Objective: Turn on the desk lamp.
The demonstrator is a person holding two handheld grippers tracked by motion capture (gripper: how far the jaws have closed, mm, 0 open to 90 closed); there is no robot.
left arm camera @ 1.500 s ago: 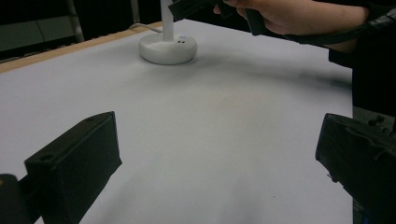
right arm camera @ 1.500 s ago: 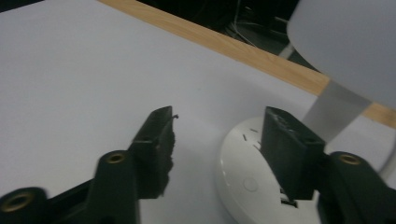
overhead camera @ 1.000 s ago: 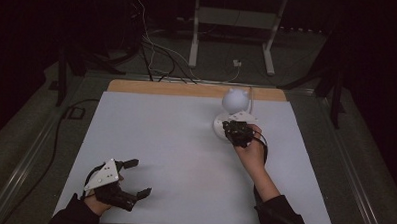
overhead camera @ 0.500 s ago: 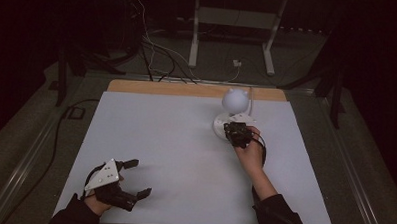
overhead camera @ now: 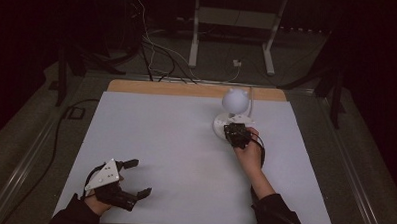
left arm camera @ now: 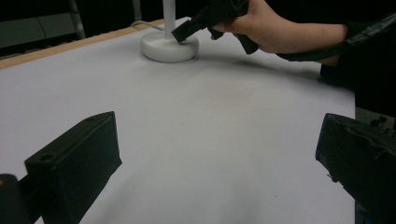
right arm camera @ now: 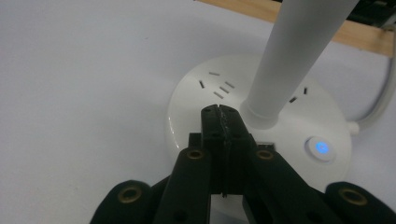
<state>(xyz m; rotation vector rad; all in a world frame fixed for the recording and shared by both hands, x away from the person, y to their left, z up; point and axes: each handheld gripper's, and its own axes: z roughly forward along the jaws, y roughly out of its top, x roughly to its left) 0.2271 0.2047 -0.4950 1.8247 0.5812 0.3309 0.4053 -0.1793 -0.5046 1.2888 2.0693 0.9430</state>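
In the high view, a white desk lamp with a round head stands on its disc base at the far right part of the white tabletop, with a wooden strip along the far edge behind it. The right gripper reaches forward from the person's right hand and sits at the near edge of the lamp base, while the left gripper, topped by its grey three-cornered plate, rests near the front left corner with its jaws spread wide and nothing between them. In the left gripper view, the two black jaws stand far apart over bare tabletop; beyond them the lamp base sits by the far edge, and the other gripper's tip touches down on its top, held by the hand. In the right gripper view, the right gripper has its jaws pressed together with nothing held, the tip over the round lamp base just in front of the white stem. A glowing blue button lies on the base to the right, and socket slots mark its top; a white cord leaves at the right.
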